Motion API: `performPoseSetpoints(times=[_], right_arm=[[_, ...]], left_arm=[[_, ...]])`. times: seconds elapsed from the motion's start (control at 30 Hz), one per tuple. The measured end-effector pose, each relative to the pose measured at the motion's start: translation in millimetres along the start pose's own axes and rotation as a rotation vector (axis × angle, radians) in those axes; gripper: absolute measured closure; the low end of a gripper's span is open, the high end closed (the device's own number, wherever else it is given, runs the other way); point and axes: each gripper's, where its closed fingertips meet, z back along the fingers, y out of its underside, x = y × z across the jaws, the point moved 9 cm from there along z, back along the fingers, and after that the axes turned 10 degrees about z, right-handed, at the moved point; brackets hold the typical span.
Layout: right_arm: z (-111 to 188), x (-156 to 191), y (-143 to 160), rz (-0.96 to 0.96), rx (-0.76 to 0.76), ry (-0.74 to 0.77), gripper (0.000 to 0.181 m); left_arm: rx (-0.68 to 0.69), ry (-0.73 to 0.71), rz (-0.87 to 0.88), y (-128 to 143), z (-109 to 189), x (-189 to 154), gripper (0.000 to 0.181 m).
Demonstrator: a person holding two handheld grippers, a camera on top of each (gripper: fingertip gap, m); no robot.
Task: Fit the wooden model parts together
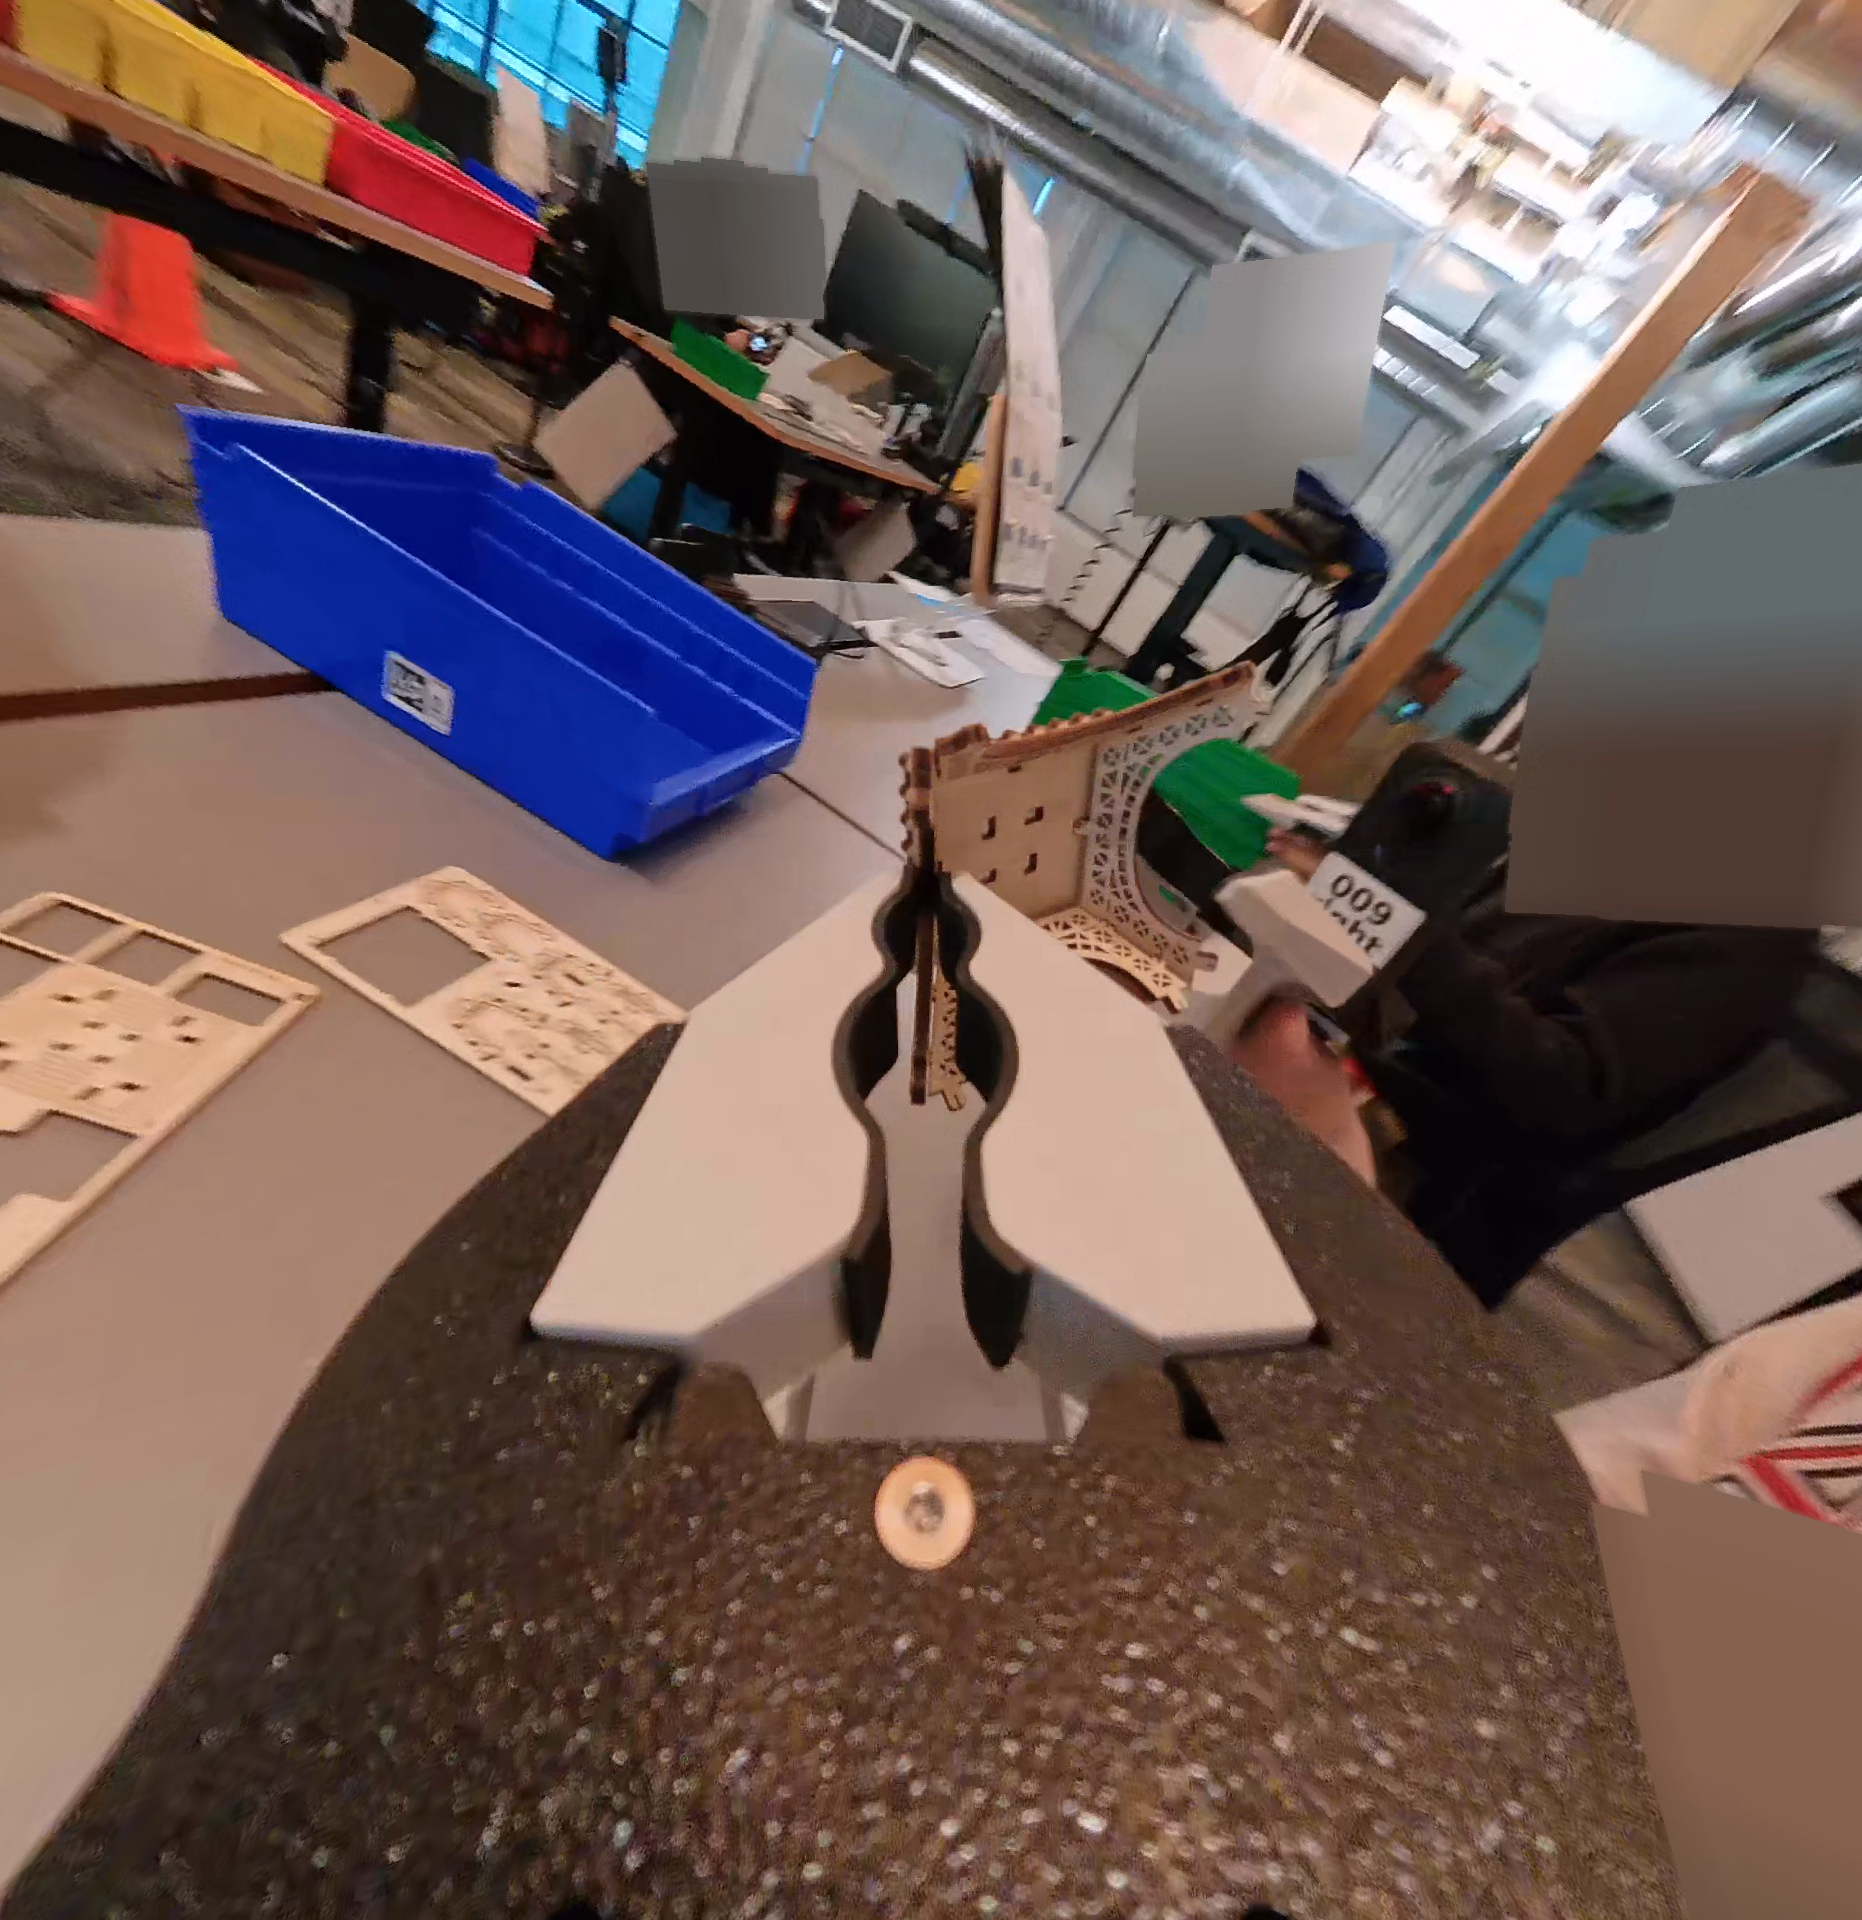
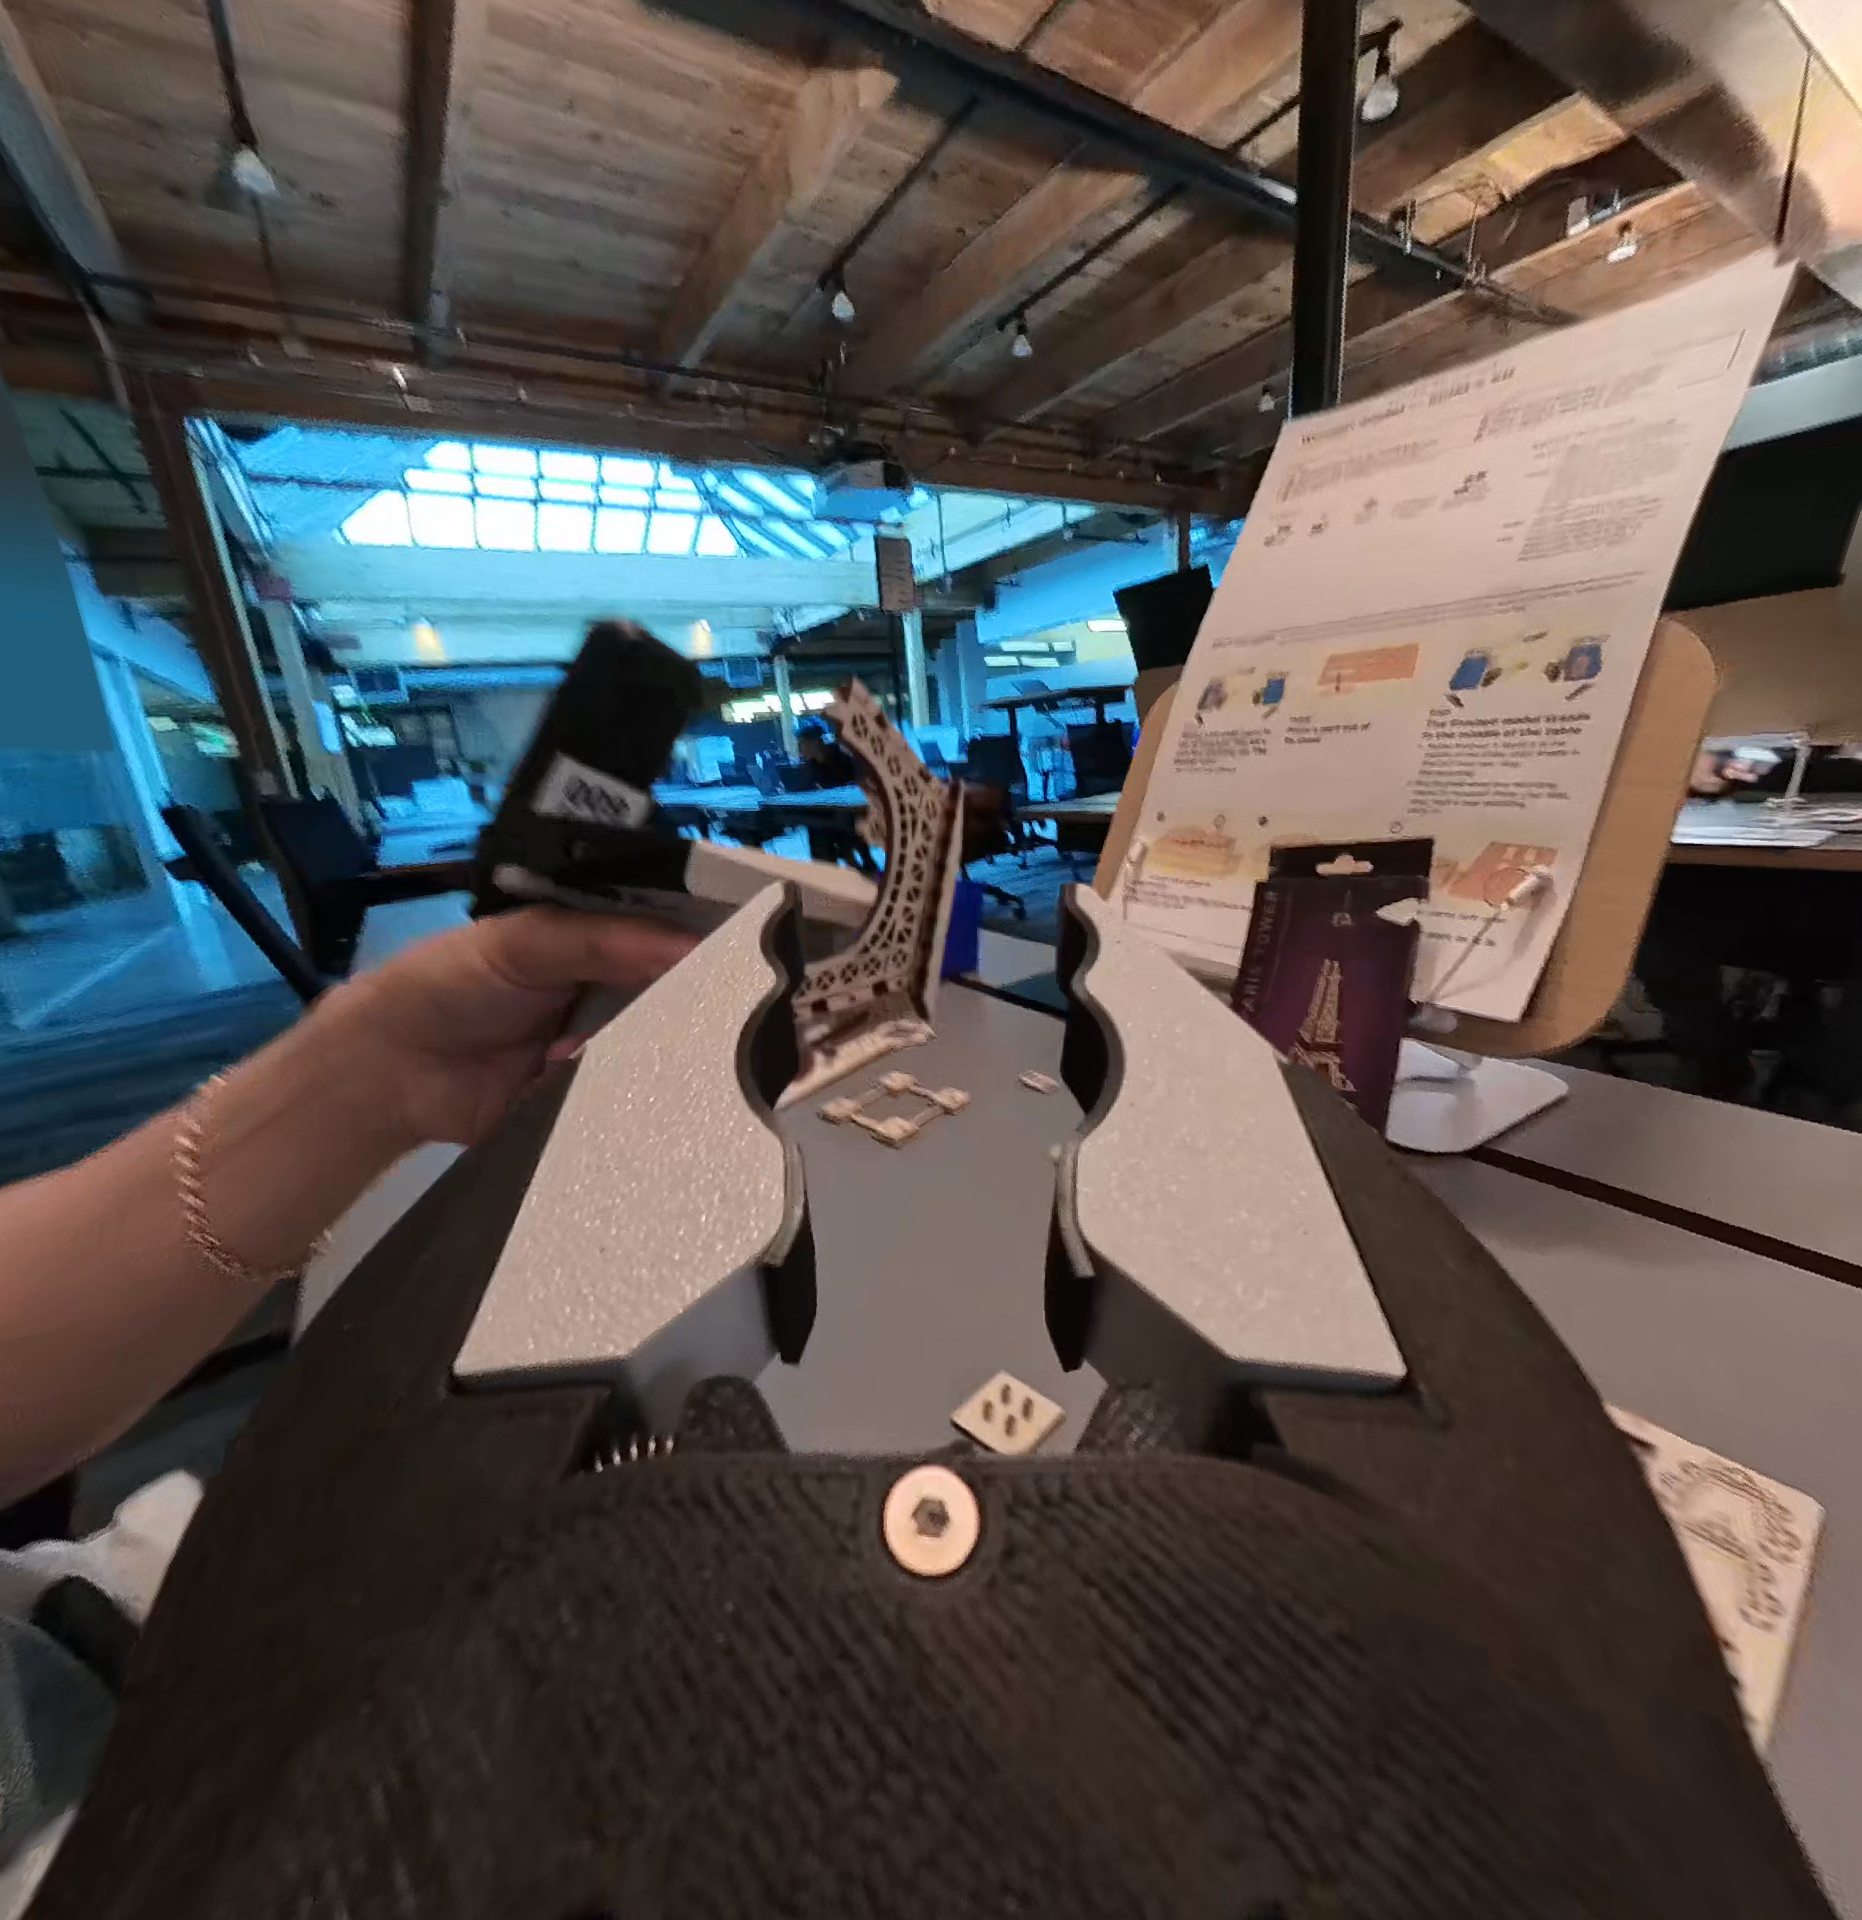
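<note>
My left gripper (image 1: 927,894) is shut on a thin panel of the partly built wooden lattice tower base (image 1: 1062,831) and holds it tilted above the grey table. In the right wrist view the same tower base (image 2: 885,904) hangs just beyond my right gripper (image 2: 927,935), which is open and empty, with its jaws wide apart. A person's hand (image 2: 511,997) holds the left gripper's black handle at the left. Small loose wooden parts (image 2: 891,1107) lie on the table below the model. A square piece with holes (image 2: 1008,1413) lies between the right fingers' bases.
A blue bin (image 1: 491,623) stands at the back left, with two punched-out wooden sheets (image 1: 106,1029) in front of it. A green bin (image 1: 1228,800) is behind the model. An instruction sheet on a stand (image 2: 1426,675), a purple package (image 2: 1322,966) and another wooden sheet (image 2: 1716,1558) are on the right. The grippers' ends are close to 5 cm from one another.
</note>
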Motion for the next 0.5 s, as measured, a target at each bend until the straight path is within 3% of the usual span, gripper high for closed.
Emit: performPoseSetpoints(times=[0.1, 0.17, 0.33, 0.4, 0.5], right_arm=[[6.2, 6.3, -15.5, -0.025, -0.077, -0.046, 0.137], [7.8, 7.2, -17.3, 0.002, -0.044, -0.039, 0.137], [4.2, 5.9, -8.5, 0.051, 0.057, -0.008, 0.135], [0.4, 7.6, -4.2, 0.079, 0.079, -0.02, 0.133], [-3.7, 5.7, 6.3, 0.164, 0.123, 0.007, 0.127]], left_arm=[[-0.02, 0.043, 0.086, 0.3, 1.7, 6.6, 0.181], [-0.027, 0.069, 0.093, 0.7, 2.6, 7.2, 0.181], [-0.049, 0.021, -0.035, 3.8, 2.1, 6.2, 0.181], [-0.087, -0.067, -0.279, 4.2, 3.1, -0.4, 0.181], [-0.164, -0.374, -0.901, 5.3, 7.2, -15.1, 0.181]])
